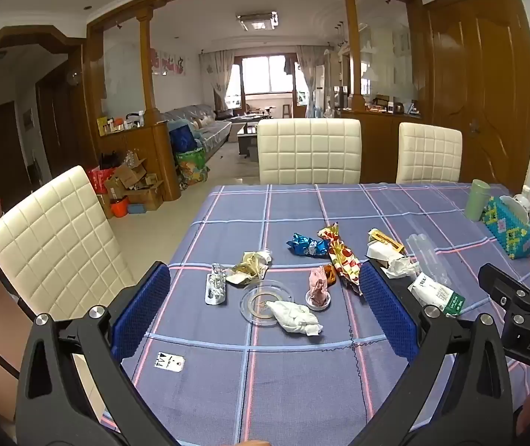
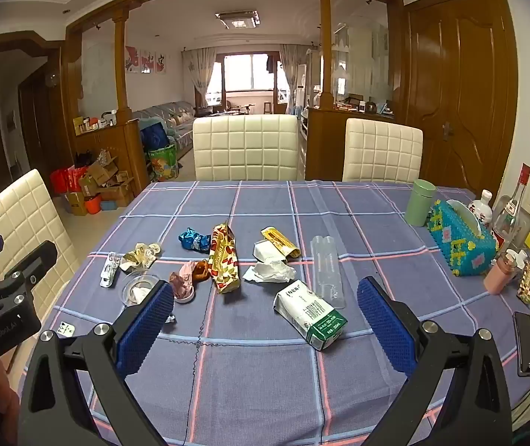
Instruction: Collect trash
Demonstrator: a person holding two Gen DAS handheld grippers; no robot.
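- The left tongs (image 1: pixel 265 314) hang over the near edge of the tabletop (image 1: pixel 302 390), spread wide and pinching nothing; the trash lies ahead of them, toward the middle of the checked cloth.
- Furthest left lies a silver foil strip (image 1: pixel 215 289), its long axis running away from the tongs, just beside a crumpled cream wrapper (image 1: pixel 250 267).
- Between the left tongs' blue pads, in that view, sits a clear glass dish (image 1: pixel 261 303) with a wadded white tissue (image 1: pixel 294 317) resting partly on its rim; this looks like the nearest piece for the left hand.
- Next comes a pink wrapper (image 1: pixel 318 288) in a small lid, with a blue foil wrapper (image 1: pixel 307 246) and a long red-and-yellow packet (image 1: pixel 341 258) beyond it, the packet lying lengthwise away from the viewer.
- The right tongs (image 2: pixel 265 321) are likewise spread wide and empty.
- A white-and-green milk carton (image 2: pixel 309 314), flattened and lying on its side with its long axis slanting toward the near right, sits between their pads in the right wrist view, so the right hand is probably nearer to it.
- Beyond it lie crumpled white paper (image 2: pixel 270 271) and a clear plastic sleeve (image 2: pixel 326 271).
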